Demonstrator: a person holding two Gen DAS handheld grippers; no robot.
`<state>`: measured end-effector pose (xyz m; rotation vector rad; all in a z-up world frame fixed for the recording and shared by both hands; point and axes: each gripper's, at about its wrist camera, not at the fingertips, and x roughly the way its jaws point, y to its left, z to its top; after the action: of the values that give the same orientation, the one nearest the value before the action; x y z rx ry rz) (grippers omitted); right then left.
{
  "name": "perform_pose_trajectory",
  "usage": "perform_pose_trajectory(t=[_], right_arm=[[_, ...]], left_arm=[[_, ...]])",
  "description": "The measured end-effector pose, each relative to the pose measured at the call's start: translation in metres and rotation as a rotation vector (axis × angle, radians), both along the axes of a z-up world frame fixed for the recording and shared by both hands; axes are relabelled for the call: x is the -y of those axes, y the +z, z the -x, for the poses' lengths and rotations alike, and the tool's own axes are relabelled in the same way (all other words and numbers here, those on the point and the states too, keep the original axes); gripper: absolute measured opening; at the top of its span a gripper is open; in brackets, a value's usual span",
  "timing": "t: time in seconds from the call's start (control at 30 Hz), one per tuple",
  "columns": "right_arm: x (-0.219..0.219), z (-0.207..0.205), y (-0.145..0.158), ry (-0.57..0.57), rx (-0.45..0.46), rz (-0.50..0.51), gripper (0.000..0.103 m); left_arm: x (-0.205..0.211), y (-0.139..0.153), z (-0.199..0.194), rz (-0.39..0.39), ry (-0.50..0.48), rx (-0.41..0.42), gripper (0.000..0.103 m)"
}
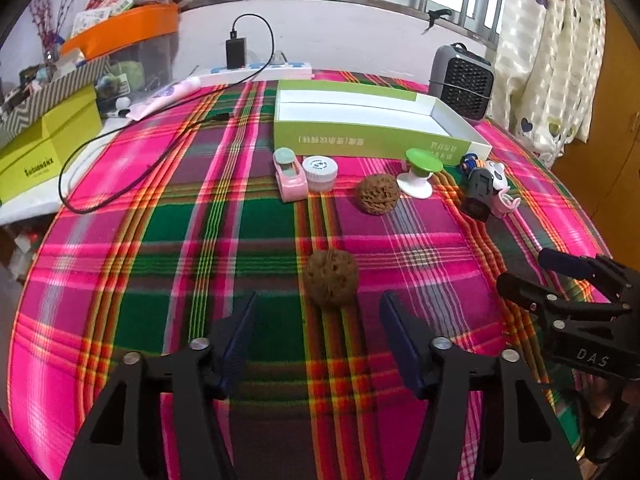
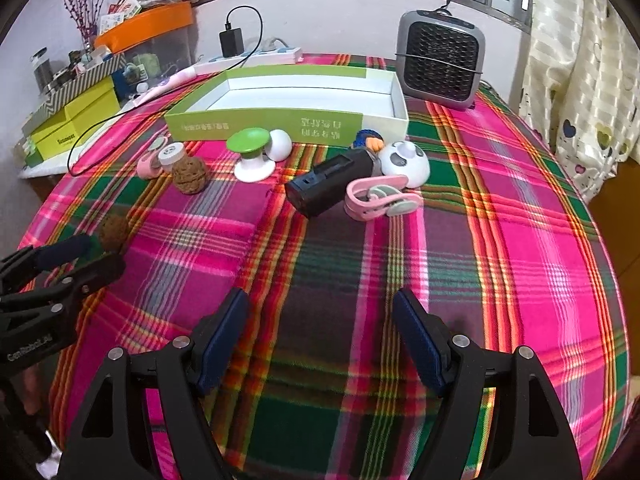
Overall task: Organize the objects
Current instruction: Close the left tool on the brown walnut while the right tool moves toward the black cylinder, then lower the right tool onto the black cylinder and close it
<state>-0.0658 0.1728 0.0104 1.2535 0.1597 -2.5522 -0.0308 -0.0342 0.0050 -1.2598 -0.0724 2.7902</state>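
Note:
A green and white open box (image 1: 372, 130) (image 2: 280, 120) stands at the back of the plaid table. In front of it lie a pink clip (image 1: 290, 176), a small white jar (image 1: 320, 172), a brown walnut (image 1: 378, 194) (image 2: 190, 174), a green-topped white stand (image 1: 420, 170) (image 2: 250, 156), a black device (image 2: 332, 186), a white panda toy (image 2: 404, 164) and a second pink clip (image 2: 380, 200). A nearer walnut (image 1: 330, 280) (image 2: 114, 232) lies just ahead of my open, empty left gripper (image 1: 318, 304). My right gripper (image 2: 320, 300) is open and empty over bare cloth.
A grey fan heater (image 2: 440, 64) stands at the back right. A power strip with a black charger (image 1: 236, 54) and cable sits at the back. Yellow-green boxes (image 1: 44, 148) and an orange-lidded bin (image 1: 128, 32) crowd the left. A curtain (image 2: 580, 80) hangs right.

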Motion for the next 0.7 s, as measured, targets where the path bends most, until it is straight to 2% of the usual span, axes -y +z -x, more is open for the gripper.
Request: perform_pose_trajectory(t=[0.23,0.3,0.43,0.7], right_arm=[[0.004,0.015,0.007,-0.001,-0.019,0.044,0.07],[0.004,0.022,0.008,-0.012,-0.011,0.059,0.068],[0.006,0.032,0.009,-0.021,-0.002,0.082,0.062],[0.007,0.052,0.011,-0.086,-0.004,0.093,0.061]], left_arm=[[0.001,0.002,0.009,0.007,-0.008,0.006,0.039],[0.001,0.002,0.011,0.003,-0.011,0.009,0.028],[0.001,0.002,0.013,0.007,-0.016,0.012,0.027],[-0.001,0.002,0.016,0.004,-0.021,0.014,0.027]])
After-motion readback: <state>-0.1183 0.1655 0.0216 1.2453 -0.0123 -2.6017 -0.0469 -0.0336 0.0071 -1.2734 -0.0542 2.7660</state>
